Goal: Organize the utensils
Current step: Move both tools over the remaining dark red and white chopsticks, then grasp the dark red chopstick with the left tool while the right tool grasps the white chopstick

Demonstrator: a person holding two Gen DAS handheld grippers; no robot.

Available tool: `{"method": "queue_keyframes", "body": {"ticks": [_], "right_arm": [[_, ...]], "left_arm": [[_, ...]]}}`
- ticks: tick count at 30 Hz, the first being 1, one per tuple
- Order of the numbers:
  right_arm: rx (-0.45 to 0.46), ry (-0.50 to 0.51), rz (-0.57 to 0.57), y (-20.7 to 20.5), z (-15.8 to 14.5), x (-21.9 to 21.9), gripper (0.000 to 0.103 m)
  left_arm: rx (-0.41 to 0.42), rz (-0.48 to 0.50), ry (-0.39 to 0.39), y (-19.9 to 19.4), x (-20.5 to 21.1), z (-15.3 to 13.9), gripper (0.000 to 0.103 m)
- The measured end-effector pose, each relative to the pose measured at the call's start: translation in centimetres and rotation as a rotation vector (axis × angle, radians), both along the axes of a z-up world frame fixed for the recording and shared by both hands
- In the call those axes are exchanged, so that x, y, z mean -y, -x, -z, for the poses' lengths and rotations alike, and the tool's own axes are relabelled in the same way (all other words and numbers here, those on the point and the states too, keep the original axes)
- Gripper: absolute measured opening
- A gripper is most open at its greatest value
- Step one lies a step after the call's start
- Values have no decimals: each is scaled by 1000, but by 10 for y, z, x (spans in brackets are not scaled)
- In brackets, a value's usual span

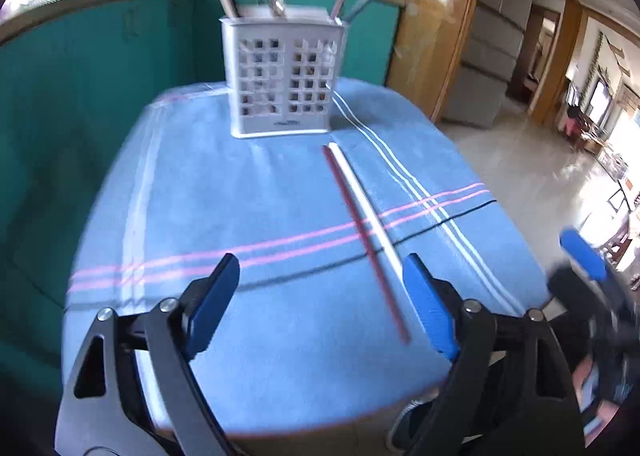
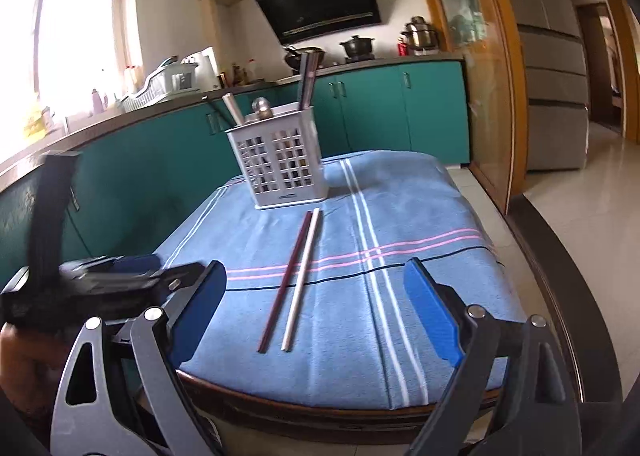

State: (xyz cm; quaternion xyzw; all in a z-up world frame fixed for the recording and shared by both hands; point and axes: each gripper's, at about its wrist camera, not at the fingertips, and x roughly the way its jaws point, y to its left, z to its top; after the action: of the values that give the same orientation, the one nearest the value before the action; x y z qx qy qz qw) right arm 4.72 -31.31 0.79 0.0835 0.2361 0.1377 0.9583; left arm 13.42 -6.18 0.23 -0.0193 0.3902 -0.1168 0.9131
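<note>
Lying side by side, red chopstick (image 2: 285, 280) and white chopstick (image 2: 303, 278) seemingly touch.

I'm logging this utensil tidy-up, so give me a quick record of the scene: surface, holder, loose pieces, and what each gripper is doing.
surface: blue striped cloth over a table
holder: white perforated caddy upright at the far end, utensils already standing in it
loose pieces: dark red chopstick and white chopstick lying side by side in front of the caddy
left gripper: open, nothing between its jaws, near ends of the chopsticks just ahead
right gripper: open, empty, facing the chopsticks
done so far: two chopsticks not yet in the caddy
</note>
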Motion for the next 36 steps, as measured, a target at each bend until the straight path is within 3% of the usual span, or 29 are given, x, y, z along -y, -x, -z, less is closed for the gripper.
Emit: {"method": "queue_keyframes", "body": {"ticks": [2, 4, 10, 16, 22, 27, 29, 33, 36], "right_arm": [[-25, -10, 12, -6, 2, 6, 88], [-58, -17, 18, -13, 6, 12, 88], [-98, -65, 21, -21, 11, 29, 88], [-108, -83, -3, -24, 12, 34, 88], [-109, -107, -22, -26, 11, 37, 88], [-115, -117, -32, -26, 11, 36, 88], [-117, -119, -33, -26, 11, 36, 88], [-124, -111, -37, -26, 12, 33, 88], [-130, -100, -35, -27, 14, 31, 88]], "left_arm": [[-84, 8, 18, -40, 10, 6, 68], [-173, 4, 31, -79, 18, 14, 49], [-256, -45, -30, -147, 36, 27, 41], [-310, -81, -59, -176, 40, 40, 38], [-331, -93, -54, -200, 45, 47, 39], [-322, -109, -112, -211, 55, 48, 39], [-311, -123, -114, -215, 56, 48, 35], [-291, -124, -128, -224, 54, 46, 9], [-269, -98, -93, -221, 46, 45, 6]]}}
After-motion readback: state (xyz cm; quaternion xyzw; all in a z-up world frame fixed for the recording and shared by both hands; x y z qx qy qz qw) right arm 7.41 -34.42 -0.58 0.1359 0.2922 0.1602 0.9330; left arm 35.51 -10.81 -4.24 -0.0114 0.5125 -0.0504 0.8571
